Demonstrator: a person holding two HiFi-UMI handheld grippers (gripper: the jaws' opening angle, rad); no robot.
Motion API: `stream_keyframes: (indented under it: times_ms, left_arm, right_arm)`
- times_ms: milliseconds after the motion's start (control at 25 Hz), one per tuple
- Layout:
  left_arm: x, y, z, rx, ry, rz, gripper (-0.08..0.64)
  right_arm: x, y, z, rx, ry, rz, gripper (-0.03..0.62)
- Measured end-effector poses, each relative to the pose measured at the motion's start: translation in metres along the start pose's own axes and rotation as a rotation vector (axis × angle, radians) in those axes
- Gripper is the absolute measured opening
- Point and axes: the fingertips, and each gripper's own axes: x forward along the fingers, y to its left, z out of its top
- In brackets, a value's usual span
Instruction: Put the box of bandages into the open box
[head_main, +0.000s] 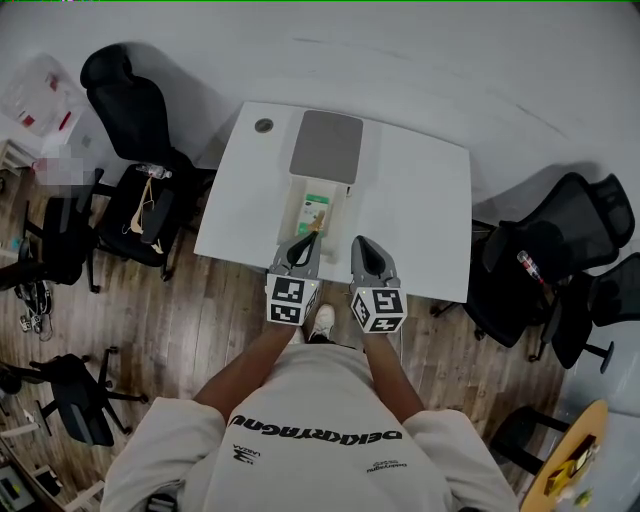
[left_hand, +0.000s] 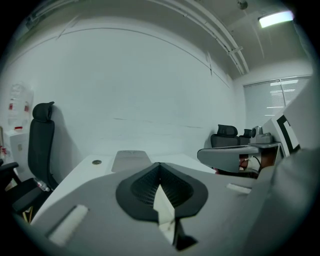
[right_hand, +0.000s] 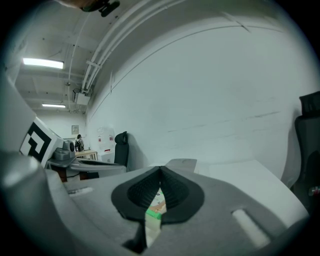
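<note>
The box of bandages lies in the open box on the table, its lid behind.

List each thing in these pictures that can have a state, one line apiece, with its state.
Open box: open, on the white table.
Lid: folded back at the box's far end.
Box of bandages: lying inside the open box.
Left gripper: jaws shut, nothing held.
Right gripper: jaws shut, nothing held.

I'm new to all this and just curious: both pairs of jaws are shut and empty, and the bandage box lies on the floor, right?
Not the floor. The head view shows the bandage box lying in the open box on the table. The rest holds.
</note>
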Motion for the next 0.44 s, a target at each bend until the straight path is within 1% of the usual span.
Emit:
stream_keyframes:
  times_ms: [200,440]
  left_arm:
    - [-0.0013,-0.0006,0.0012,-0.01,-0.005,-0.004,0.002]
    - [0.0011,-0.0014,0.0067,0.004,-0.015,-0.014,0.005]
  right_arm:
    - [0.0023,0.0008,-0.0024,0.003,0.008,0.001,-0.002]
    - [0.007,0.0013,0.0019,0.006,0.001,0.006,-0.002]
